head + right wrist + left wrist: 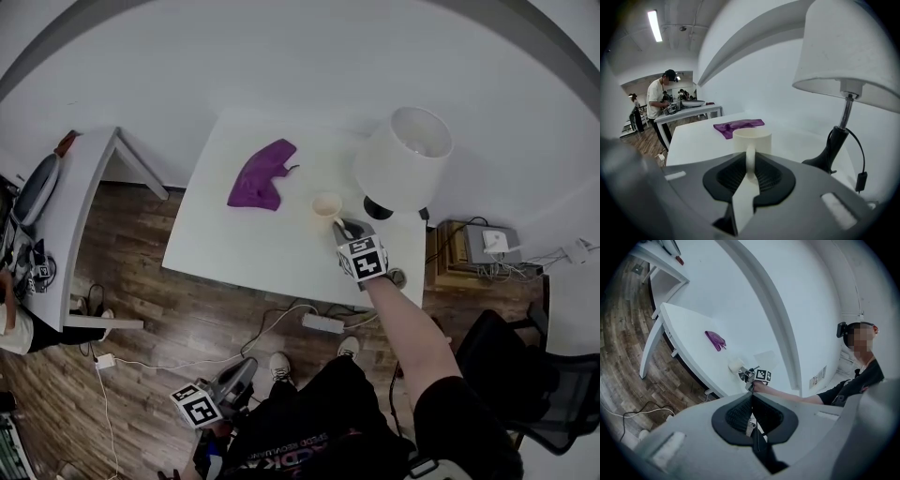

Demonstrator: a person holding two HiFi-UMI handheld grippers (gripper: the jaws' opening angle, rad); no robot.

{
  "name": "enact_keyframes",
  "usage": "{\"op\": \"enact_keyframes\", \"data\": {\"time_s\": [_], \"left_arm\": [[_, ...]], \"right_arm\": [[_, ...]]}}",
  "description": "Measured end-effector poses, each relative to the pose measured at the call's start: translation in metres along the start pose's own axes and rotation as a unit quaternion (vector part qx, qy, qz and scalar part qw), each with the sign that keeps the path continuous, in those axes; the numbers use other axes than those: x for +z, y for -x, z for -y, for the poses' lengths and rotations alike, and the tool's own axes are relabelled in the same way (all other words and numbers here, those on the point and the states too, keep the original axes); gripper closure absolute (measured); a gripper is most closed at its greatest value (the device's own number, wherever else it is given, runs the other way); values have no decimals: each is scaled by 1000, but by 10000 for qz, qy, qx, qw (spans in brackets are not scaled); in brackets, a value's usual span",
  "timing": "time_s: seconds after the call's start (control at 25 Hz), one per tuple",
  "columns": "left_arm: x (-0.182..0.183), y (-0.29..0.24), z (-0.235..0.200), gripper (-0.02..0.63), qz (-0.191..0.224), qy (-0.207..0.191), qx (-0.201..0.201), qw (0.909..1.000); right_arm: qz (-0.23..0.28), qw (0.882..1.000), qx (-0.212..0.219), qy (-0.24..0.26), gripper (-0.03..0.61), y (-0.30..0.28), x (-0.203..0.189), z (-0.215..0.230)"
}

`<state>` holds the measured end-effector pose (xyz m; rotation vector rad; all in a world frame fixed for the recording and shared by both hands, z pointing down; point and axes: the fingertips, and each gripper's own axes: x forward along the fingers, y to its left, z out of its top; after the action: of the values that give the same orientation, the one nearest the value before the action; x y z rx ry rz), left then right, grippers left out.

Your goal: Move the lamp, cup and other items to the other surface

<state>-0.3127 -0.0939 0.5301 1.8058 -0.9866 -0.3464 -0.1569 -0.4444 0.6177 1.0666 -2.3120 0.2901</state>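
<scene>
Head view: blurred shirt print [292, 457]

Lamp shade [848, 51] cropped at top, lamp base [379, 209] half hidden beneath shade

The left gripper [751, 398] and right gripper [749, 159] have grey shells, with black ribbed pads [768, 176] lining the fingers and black-and-white marker cubes [363, 260] behind them. The person wears a black short-sleeved shirt [464, 412] and white shoes [279, 362].

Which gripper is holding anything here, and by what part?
The right gripper holds the cup by its handle, jaws closed on it. The left gripper is shut and empty.
</scene>
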Motion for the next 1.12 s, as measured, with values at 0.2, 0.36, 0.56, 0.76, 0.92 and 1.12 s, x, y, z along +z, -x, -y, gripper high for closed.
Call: {"op": "enact_keyframes", "data": {"time_s": [0.2,0.36,0.56,0.76,0.92,1.12], "left_arm": [[3,1,2,615,-168,-107,-147,9997],[6,1,5,615,-308,-187,-312,9989],[5,-5,10,615,-576,-251,-578,9963],[5,-7,14,615,-864,-379,-866,9918],[4,-7,17,615,-1110,-464,-1067,9870],[-5,-7,22,615,-1493,-544,-1346,9781]], "right_arm": [[210,9996,-81,-175,528,25,1,-6],[417,9986,-136,-289,527,49,4,-15],[621,9967,-226,-470,527,83,5,-28],[930,9914,-469,-787,526,126,2,-35],[1184,9849,-759,-1009,526,164,0,-36],[1393,9750,-1221,-1230,527,216,-13,-37]]}}
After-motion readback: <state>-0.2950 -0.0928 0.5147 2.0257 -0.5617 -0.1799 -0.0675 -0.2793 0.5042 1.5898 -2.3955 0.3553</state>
